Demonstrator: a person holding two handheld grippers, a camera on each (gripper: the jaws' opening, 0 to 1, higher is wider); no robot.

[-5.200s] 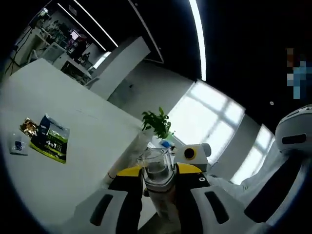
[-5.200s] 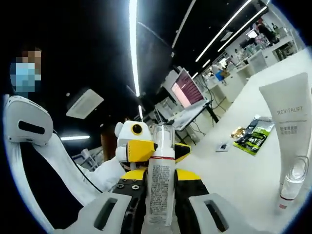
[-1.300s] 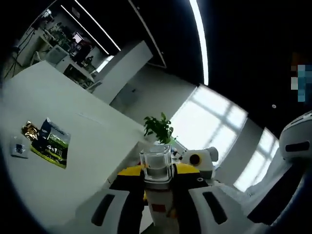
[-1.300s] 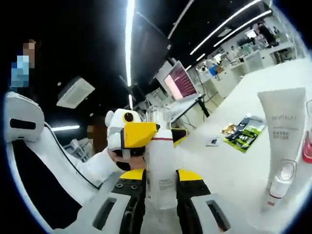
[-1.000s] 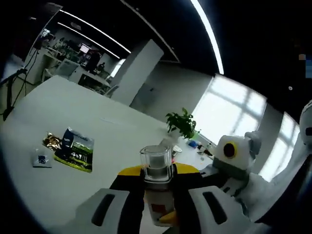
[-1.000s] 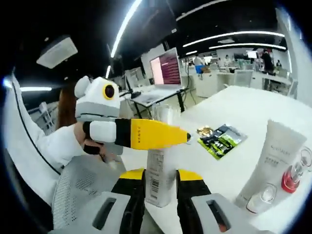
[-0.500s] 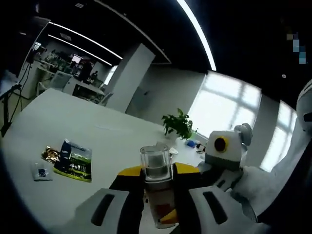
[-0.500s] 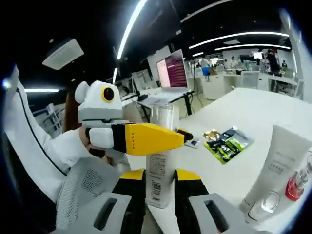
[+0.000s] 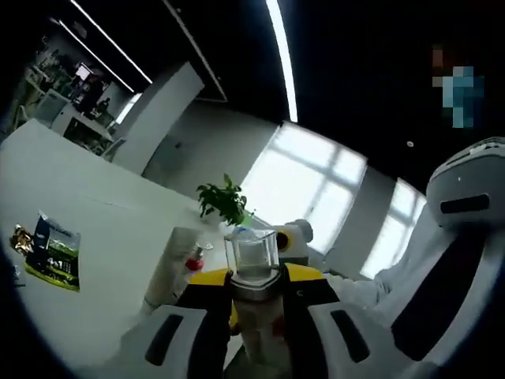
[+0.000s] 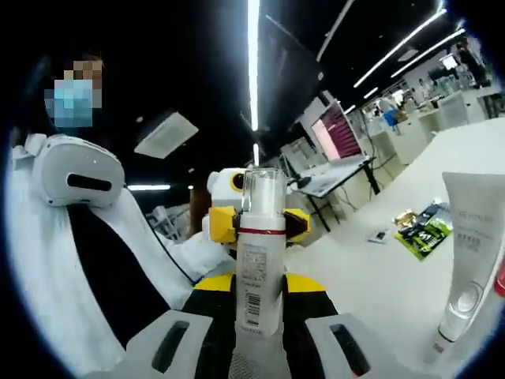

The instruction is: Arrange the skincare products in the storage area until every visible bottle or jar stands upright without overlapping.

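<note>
My left gripper (image 9: 254, 298) is shut on a bottle with a clear cap (image 9: 252, 264) and a pale body with red-orange marks, held upright between its jaws. My right gripper (image 10: 260, 306) is shut on a white bottle (image 10: 259, 272) with a clear cap, a red ring and a barcode label, also upright. Behind that bottle, the left gripper (image 10: 225, 221) is partly hidden. The right gripper (image 9: 293, 238) shows just past the left one's bottle. A white tube (image 10: 472, 237) stands cap-down on the white table (image 10: 371, 276); the tube (image 9: 169, 268) has a small red-capped bottle (image 9: 194, 259) beside it.
A green packet (image 9: 52, 254) lies flat on the table (image 9: 87, 237), the packet (image 10: 427, 219) with a small sachet (image 10: 378, 234) near it. A potted plant (image 9: 224, 202) stands at the far edge. A person in white with a white headset (image 10: 75, 178) sits close behind both grippers.
Both views have tilted upward. In the right gripper view the left gripper has drawn back from across the white bottle to behind it. Both grippers still hold their bottles.
</note>
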